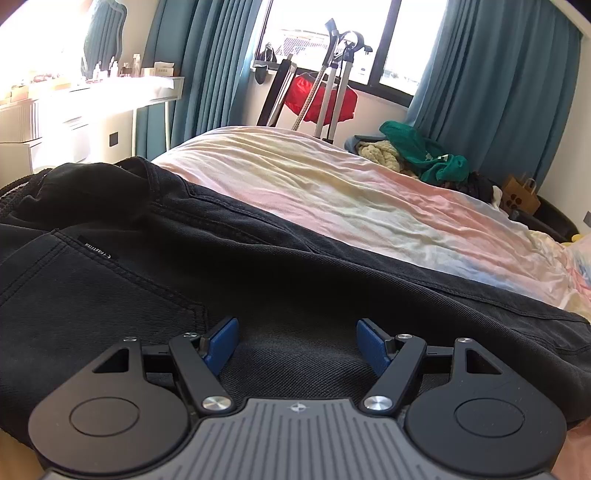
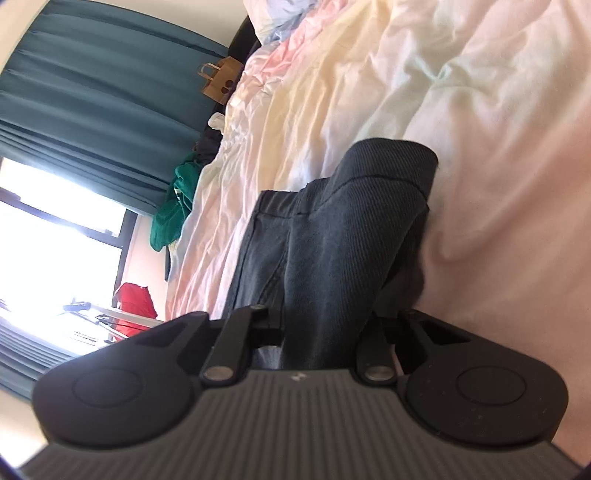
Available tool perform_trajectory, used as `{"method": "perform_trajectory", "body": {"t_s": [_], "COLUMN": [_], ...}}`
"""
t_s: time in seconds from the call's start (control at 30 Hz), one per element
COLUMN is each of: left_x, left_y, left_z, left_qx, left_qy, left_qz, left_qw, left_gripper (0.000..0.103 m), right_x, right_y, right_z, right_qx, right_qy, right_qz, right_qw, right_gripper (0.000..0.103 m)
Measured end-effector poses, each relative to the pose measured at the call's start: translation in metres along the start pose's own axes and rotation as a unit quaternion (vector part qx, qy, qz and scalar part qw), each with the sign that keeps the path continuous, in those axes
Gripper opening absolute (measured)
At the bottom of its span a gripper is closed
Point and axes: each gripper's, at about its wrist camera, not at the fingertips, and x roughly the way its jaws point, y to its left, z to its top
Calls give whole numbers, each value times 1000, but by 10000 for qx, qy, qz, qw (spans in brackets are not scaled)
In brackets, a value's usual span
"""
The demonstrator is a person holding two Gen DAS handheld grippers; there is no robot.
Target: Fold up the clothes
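- Setting: bedroom; bed point(image 1: 332, 192) under a rumpled pastel sheet, teal curtains point(image 1: 491, 92) and a bright window point(image 1: 321, 33) behind
- Left gripper point(image 1: 297, 345): blue pads spread apart, nothing between them; it sits low over the dark fabric, just past the back pocket point(image 1: 92, 295)
- Black jeans point(image 1: 258, 266): lying across the near part of the bed. In the left wrist view the waistband and pocket end sits to the left, the legs run off to the right, so the long axis lies crosswise to this gripper
- Right gripper point(image 2: 325, 328): a thick fold of the jeans' leg passes between the fingers; the pads are hidden by cloth, so a firm clamp is likely but not shown. The hem end point(image 2: 388, 162) stands out ahead of it, raised off the sheet
- Relation for the coming move: right gripper is at the leg end, left at the seat end; a fold along the length would bring the one towards the other
- Far: heap of green and cream clothes point(image 1: 417, 155) near the far edge, brown paper bag point(image 1: 521, 195) beyond, red item point(image 1: 321, 99) by the window
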Motion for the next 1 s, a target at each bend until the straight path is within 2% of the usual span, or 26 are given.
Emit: {"method": "perform_trajectory", "body": {"t_s": [0.07,0.13,0.3,0.4,0.67,1.0], "left_x": [-1,-5,-15,-20,9,31], "left_y": [0,-2,-8,-11,-17,-18], "left_z": [0,1,6,9,-1,-12], "left_qx": [69,117,234,304,735,1155], "left_qy": [-62,-172,-467,-644,-38,281], "left_qz": [-5,-65,-234,-335,28,171], "left_qw": [10000,9998,9984,9969,9973,9928], "left_gripper": [73,73,73,73,72,72], "right_x": [-9,-10,-3,-4,-5,-10], "right_y": [7,11,-3,1,4,11], "right_z": [1,2,4,2,-1,-4], "right_qx": [-98,-285,-35,-184,-235,-407], "right_qy": [-135,-216,-130,-164,-186,-264], "right_qz": [104,35,-239,-235,-277,-341], "right_qw": [9998,9994,9996,9994,9992,9982], "right_gripper": [16,16,15,15,15,15]}}
